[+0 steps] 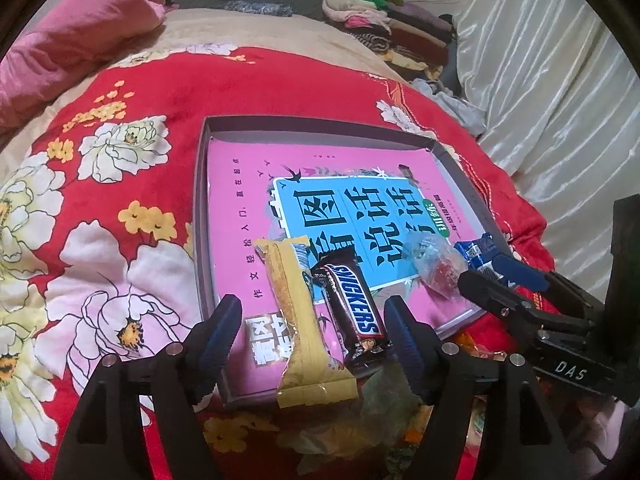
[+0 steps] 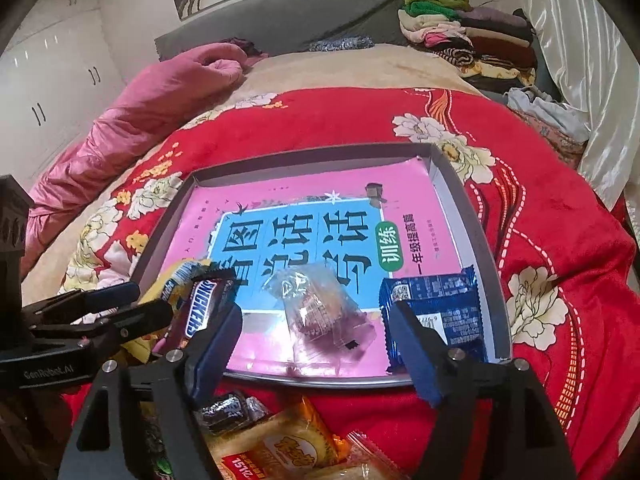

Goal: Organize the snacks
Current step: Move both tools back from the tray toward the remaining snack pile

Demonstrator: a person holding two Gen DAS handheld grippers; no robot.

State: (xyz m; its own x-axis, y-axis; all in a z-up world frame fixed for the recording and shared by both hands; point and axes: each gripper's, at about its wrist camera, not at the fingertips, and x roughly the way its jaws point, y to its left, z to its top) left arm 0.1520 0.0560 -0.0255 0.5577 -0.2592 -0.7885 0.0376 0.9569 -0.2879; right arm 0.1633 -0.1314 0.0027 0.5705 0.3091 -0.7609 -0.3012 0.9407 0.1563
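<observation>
A shallow grey box [image 1: 202, 184] lined with a pink book lies on the red flowered bed cover. In it lie a yellow snack bar [image 1: 298, 312], a Snickers bar [image 1: 352, 308], a clear-wrapped sweet [image 1: 434, 266] and a blue packet [image 1: 478, 250]. My left gripper [image 1: 314, 334] is open, its fingers either side of the yellow bar and Snickers at the box's near edge. My right gripper [image 2: 316, 344] is open over the clear-wrapped sweet [image 2: 320, 312], with the blue packet [image 2: 436, 312] by its right finger. Snickers [image 2: 200, 308] shows at left.
Loose snacks lie on the cover in front of the box: an orange packet [image 2: 280, 448] and a dark wrapped sweet [image 2: 224, 408]. A pink quilt [image 2: 152, 100] lies at the back left, a pile of folded clothes [image 2: 468, 36] at the back right, and a white curtain [image 1: 540, 92] on the right.
</observation>
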